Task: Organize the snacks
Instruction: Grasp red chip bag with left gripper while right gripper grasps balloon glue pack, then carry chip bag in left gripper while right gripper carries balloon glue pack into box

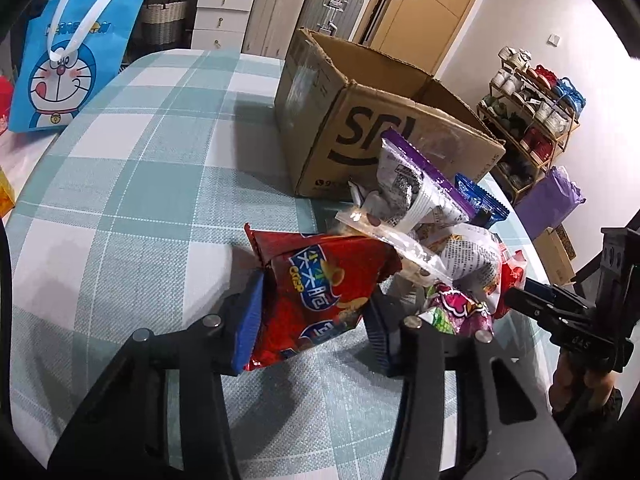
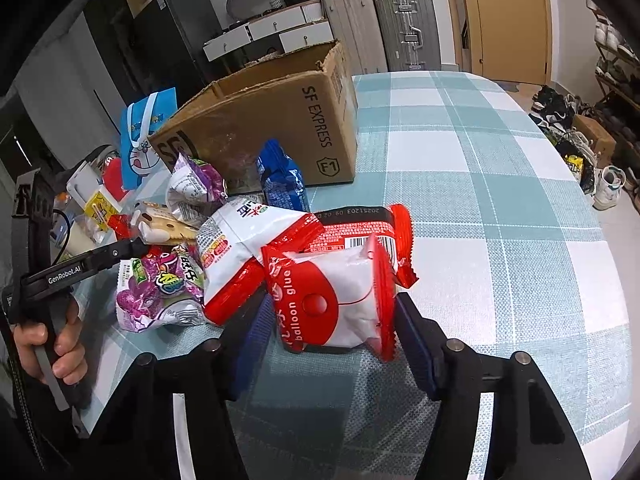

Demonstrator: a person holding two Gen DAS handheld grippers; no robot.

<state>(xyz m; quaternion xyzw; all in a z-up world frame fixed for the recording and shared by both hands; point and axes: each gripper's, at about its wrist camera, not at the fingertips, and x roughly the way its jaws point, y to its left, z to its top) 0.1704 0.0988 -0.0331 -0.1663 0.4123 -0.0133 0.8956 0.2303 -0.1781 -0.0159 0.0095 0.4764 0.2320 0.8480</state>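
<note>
Desk (image 1: 132,184): covered by a teal-and-white checked cloth; carries all items below.

Cardboard box (image 1: 384,128): open-topped, printed "SF EXPRESS", standing on the desk behind the snack pile.

Snack pile (image 1: 432,240): loose packets heaped just in front of the box. Contents seen:
- purple-edged white packet (image 1: 416,184), leaning upright against the box;
- blue packet (image 2: 284,180), upright, touching the box wall;
- clear packet of biscuits (image 1: 384,240), lying across the heap;
- pink-and-purple candy packet (image 2: 160,284), flat on the cloth at the near edge;
- large white-and-red packet (image 2: 240,248), tilted over the others.

Left hand-held gripper (image 1: 312,312): jaws part-closed on a red crisp packet (image 1: 324,292), one blue pad on each side. The packet is pressed between them beside the pile; whether its lower edge touches the cloth cannot be told.

Right hand-held gripper (image 2: 332,332): jaws wide apart, set either side of a red-and-white packet marked "balloon glue" (image 2: 336,300). The right pad stands clear of the wrapper; whether the left pad touches cannot be told. The packet sits at the right end of the pile, leaning on a flat red packet (image 2: 360,228) behind it.

Blue cartoon tote bag (image 1: 76,60): upright at the far left of the desk, well apart from the pile.

Suitcases (image 2: 384,28), white drawers (image 1: 224,12), wooden door (image 1: 432,8), shoe rack (image 1: 532,120): around the room's edge, beyond the desk.
</note>
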